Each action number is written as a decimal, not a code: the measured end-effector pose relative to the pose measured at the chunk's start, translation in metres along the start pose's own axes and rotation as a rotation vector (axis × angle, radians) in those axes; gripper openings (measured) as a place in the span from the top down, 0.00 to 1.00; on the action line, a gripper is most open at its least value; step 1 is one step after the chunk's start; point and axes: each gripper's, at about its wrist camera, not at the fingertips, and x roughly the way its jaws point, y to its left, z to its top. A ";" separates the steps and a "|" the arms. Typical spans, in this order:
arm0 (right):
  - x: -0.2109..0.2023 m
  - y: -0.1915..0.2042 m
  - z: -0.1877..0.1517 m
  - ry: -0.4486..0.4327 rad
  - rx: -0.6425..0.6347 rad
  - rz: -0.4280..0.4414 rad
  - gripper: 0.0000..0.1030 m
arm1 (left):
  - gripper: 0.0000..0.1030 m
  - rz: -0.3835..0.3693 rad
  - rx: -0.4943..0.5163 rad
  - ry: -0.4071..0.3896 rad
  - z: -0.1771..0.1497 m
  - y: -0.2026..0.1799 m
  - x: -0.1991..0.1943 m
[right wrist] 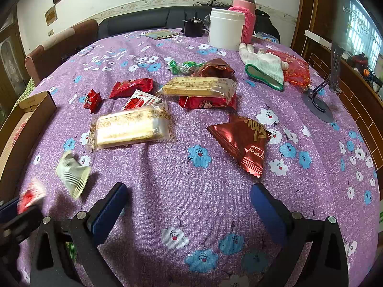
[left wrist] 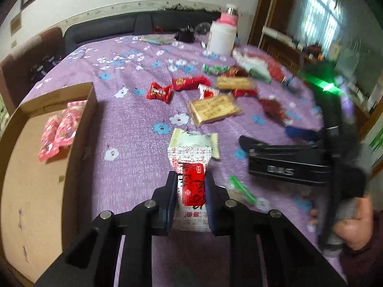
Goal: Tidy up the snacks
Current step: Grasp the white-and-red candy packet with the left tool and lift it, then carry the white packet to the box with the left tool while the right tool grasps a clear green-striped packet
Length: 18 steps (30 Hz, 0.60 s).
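My left gripper [left wrist: 191,181] is shut on a red-and-white snack packet [left wrist: 190,179] and holds it above the purple flowered tablecloth [left wrist: 134,129]. The same packet shows blurred at the left edge of the right wrist view [right wrist: 31,197]. A pale green-white packet [left wrist: 198,143] lies just beyond it. A cardboard box [left wrist: 28,172] at the left holds pink packets [left wrist: 59,131]. My right gripper [right wrist: 189,205] is open and empty above the cloth; it appears at the right in the left wrist view [left wrist: 270,143]. Wafer packs [right wrist: 131,126], red candies [right wrist: 131,87] and a dark red triangular packet [right wrist: 241,138] lie scattered ahead.
A white jar [right wrist: 226,28] and a pink-sleeved bottle [right wrist: 246,19] stand at the far side. A glove [right wrist: 263,64] and red mesh bag [right wrist: 295,69] lie at the right, beside a grey stand base [right wrist: 318,106]. A dark sofa and chair stand behind the table.
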 end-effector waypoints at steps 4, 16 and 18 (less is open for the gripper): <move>-0.001 0.000 0.000 0.008 -0.023 0.012 0.01 | 0.80 -0.071 -0.064 -0.069 -0.010 0.006 -0.038; -0.039 -0.003 -0.001 0.012 -0.013 0.102 0.07 | 0.79 -0.112 -0.161 -0.192 -0.046 0.054 -0.120; -0.059 0.008 -0.006 -0.023 -0.050 0.178 0.07 | 0.79 -0.115 -0.178 -0.193 -0.052 0.062 -0.122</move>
